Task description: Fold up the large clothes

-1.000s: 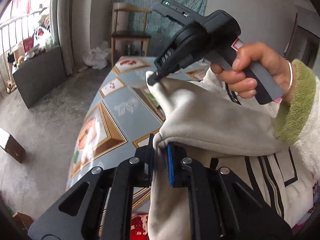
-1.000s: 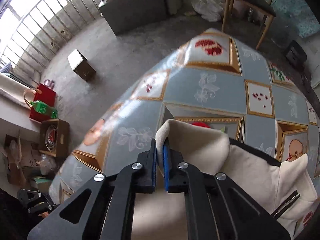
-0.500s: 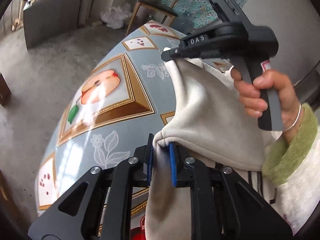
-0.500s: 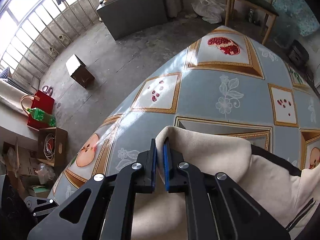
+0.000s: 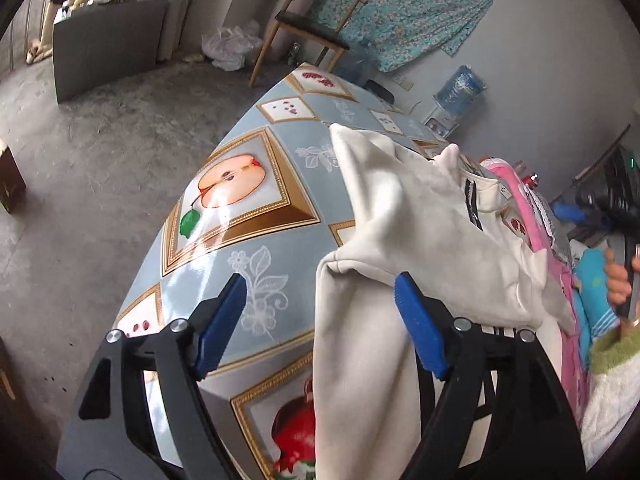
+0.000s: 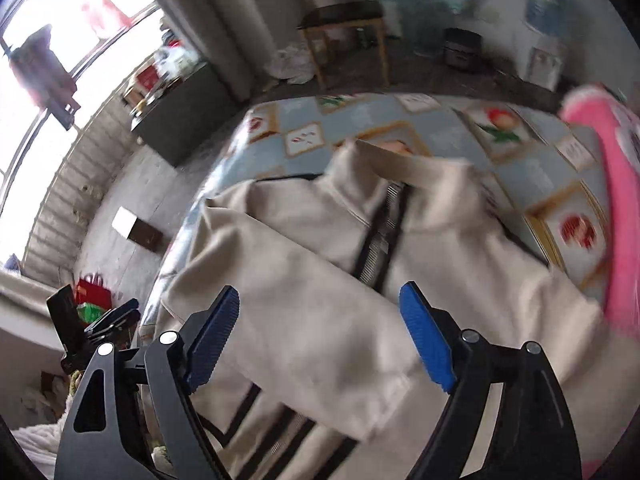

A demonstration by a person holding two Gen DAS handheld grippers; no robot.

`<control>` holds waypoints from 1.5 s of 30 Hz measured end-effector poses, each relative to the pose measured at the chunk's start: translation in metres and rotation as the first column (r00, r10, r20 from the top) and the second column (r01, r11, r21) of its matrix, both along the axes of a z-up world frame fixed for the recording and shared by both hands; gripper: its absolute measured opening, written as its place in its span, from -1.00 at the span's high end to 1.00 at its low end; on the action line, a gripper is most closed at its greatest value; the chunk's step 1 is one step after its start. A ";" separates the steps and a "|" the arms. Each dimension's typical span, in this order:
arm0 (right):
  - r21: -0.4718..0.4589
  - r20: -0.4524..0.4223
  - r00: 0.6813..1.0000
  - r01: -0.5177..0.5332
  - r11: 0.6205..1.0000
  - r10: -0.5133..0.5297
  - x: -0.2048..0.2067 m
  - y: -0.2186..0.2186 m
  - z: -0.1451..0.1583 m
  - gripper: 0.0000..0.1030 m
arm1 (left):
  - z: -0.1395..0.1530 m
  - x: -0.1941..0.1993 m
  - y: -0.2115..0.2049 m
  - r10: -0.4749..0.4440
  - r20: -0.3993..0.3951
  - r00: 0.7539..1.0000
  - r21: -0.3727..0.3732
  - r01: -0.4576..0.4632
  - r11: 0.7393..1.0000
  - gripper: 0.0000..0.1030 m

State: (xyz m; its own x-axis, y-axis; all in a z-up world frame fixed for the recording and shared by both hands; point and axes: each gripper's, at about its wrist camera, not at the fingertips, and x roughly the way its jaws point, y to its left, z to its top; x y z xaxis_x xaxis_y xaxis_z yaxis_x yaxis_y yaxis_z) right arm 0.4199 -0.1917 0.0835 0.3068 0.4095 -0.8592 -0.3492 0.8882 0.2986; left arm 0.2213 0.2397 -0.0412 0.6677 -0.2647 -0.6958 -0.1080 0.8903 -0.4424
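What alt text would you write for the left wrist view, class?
An open left gripper hovers over a cream zip-up jacket, folded on a fruit-patterned tablecloth; the fabric lies loose between its blue pads. Behind stand a wooden chair and pink clothing.

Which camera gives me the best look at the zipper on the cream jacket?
The right wrist view: the zipper runs down the jacket's middle, facing the camera, though blurred. The left wrist view shows only a short stretch near the collar, seen edge-on.
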 end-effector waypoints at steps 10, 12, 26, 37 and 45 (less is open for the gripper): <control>-0.001 -0.202 0.912 0.365 0.931 -0.358 -0.050 -0.113 -0.111 -0.14 | 0.001 0.016 -0.069 -0.071 -0.053 0.996 0.344 0.085 0.935 -0.45; -0.031 -0.191 0.914 0.359 0.933 -0.358 -0.047 -0.107 -0.117 -0.06 | -0.004 0.014 -0.078 -0.072 -0.071 0.995 0.396 0.095 0.913 -0.45; 0.034 0.108 0.952 0.284 0.958 -0.286 -0.036 -0.074 0.001 0.91 | -0.025 -0.003 -0.065 -0.019 -0.098 0.995 0.413 0.058 0.909 -0.45; -0.113 -0.014 0.936 0.347 0.931 -0.351 -0.039 -0.107 -0.093 0.75 | -0.015 -0.012 -0.057 -0.040 -0.081 0.996 0.396 0.069 0.916 -0.45; -0.117 0.131 0.977 0.184 0.976 -0.169 -0.064 -0.050 -0.063 0.01 | 0.052 -0.003 -0.039 -0.057 0.062 0.996 0.341 0.033 0.939 -0.45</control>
